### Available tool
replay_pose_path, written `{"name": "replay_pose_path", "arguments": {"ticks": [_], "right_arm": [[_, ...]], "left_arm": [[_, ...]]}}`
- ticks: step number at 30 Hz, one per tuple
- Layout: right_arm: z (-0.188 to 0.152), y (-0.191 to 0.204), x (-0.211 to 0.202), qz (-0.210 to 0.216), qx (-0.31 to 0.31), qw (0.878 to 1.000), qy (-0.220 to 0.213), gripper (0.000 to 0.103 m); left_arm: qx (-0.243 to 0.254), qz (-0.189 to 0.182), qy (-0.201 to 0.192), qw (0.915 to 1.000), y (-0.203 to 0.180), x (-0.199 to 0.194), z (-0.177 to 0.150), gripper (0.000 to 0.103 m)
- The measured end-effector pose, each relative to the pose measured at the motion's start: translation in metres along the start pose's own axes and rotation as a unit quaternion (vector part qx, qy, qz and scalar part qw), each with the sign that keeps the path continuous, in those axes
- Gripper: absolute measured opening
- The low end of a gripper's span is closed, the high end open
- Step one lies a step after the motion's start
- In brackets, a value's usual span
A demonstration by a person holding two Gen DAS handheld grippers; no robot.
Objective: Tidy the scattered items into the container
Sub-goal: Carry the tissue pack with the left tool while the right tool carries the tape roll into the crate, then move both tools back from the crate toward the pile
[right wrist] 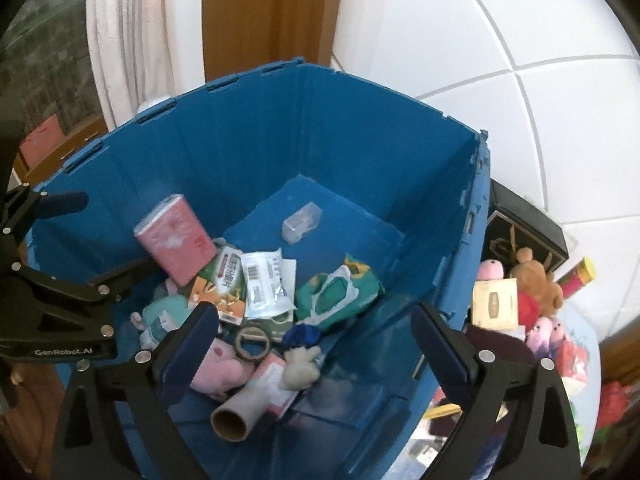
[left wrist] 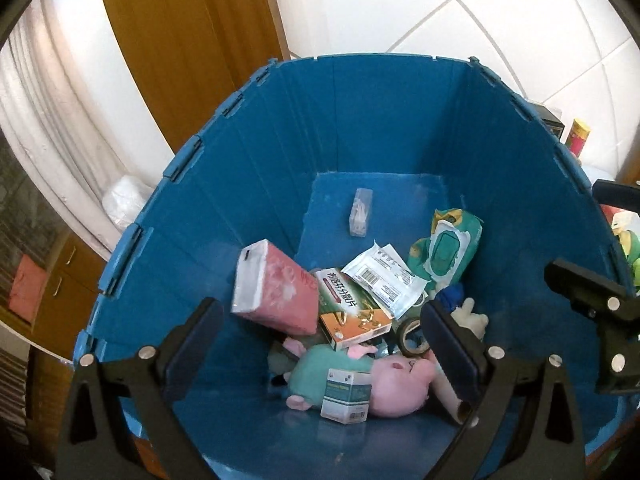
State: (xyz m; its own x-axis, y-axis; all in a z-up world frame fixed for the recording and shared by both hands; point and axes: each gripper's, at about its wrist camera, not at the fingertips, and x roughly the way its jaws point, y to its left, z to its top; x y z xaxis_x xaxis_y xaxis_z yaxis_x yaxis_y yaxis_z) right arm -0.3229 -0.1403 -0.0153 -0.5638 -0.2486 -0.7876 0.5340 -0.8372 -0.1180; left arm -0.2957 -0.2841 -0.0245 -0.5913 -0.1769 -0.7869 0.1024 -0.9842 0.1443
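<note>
Both grippers are held above a blue folding crate. The left gripper is spread wide with nothing between its fingers, and the right gripper is likewise wide open and empty.

Inside the crate a heap of items is seen toward the near side. A pink tissue pack is propped against the left wall, with an orange and green medicine box just beside it and a white sachet partly over that box. A green wet-wipes pack lies to the right. A clear plastic case lies apart on the far floor. Nearer, a pink plush pig is overlapped by a small white and blue box; a tape roll and a cardboard tube lie close by.

Outside the crate, to its right, plush toys and a black box are seen piled.
</note>
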Motion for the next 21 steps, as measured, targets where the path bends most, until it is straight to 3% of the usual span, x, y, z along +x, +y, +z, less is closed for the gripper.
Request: {"name": "replay_pose_path", "arguments": {"ticks": [15, 21], "right_arm": [[-0.024, -0.021, -0.036, -0.008, 0.035, 0.999, -0.031, 0.103], [-0.050, -0.047, -0.061, -0.023, 0.060, 0.997, -0.043, 0.103]], "left_arm": [[0.008, 0.015, -0.037, 0.9992, -0.027, -0.044, -0.015, 0.100], [0.019, -0.013, -0.058, 0.9981, -0.063, -0.066, -0.018, 0.100]]}}
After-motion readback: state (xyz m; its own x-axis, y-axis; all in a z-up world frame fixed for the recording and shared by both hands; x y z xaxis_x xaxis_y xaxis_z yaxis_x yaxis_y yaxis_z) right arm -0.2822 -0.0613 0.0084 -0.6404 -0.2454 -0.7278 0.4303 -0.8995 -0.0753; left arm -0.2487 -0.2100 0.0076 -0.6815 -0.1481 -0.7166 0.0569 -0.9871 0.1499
